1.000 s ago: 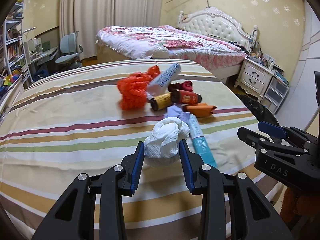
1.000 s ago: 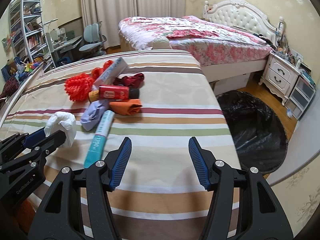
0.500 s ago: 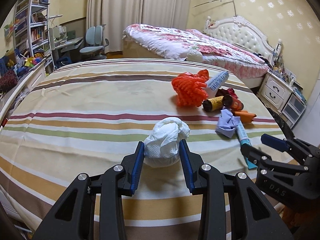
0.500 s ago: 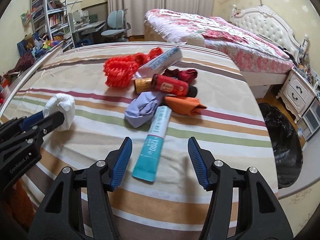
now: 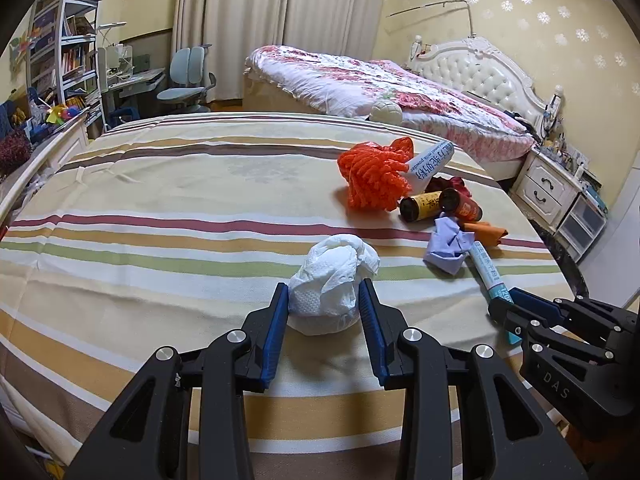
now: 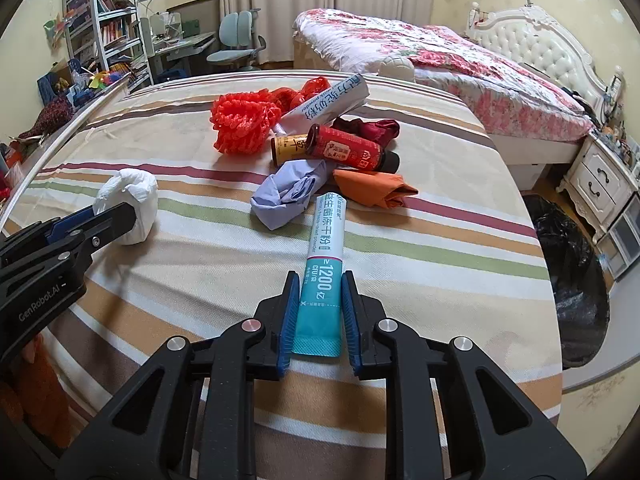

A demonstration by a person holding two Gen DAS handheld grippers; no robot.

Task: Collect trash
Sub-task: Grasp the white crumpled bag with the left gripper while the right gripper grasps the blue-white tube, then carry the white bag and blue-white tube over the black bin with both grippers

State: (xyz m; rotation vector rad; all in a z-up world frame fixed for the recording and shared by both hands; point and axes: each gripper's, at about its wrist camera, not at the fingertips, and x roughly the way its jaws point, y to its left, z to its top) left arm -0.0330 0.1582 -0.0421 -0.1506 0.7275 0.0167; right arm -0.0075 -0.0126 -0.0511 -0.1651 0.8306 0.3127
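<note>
While the left gripper (image 5: 323,304) clamps a crumpled white tissue wad (image 5: 332,280), the right gripper (image 6: 318,312) pinches a teal sachet (image 6: 323,276) on the striped bedspread (image 5: 160,216).

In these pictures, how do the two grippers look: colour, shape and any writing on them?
Both are black plastic, angular frames with cut-out openings and round silver screw heads. Each finger carries a blue ribbed pad. The left gripper shows "GenRobot.AI" in pale letters on its side in the right wrist view. The right gripper shows "DAS" on its side in the left wrist view. No cables or sleeves are visible.
</note>
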